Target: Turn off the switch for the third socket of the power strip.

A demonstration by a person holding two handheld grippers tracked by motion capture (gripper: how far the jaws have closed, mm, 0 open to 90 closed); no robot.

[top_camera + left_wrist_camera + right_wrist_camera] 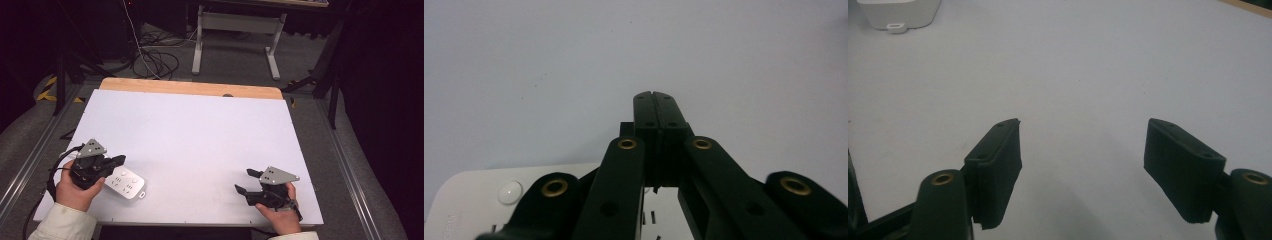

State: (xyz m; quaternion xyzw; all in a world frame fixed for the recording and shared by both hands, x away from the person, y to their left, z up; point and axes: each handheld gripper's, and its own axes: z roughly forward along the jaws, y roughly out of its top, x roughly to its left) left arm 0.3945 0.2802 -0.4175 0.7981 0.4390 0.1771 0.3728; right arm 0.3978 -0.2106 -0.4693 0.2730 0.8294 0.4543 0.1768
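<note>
I am hovering my left gripper over the white power strip, which is lying flat near the front left corner of the white table. Its jaws are pressed together with nothing between them; in the left gripper view the two pads are meeting edge to edge above the strip, and I cannot tell whether they are touching its top. My right gripper is resting well apart from it near the front right of the table, and its jaws are standing spread and empty over bare tabletop.

I judge that I am only beginning: the strip is not gripped, nothing is plugged into it, and any pressing or moving of it is still ahead of me.

My left gripper is covering part of the strip in the high view, so I am not seeing its cord or left end. In the left gripper view my own jaws are hiding most of the sockets, and the round button is blurred. The right gripper view is cutting the strip off at the top edge.
</note>
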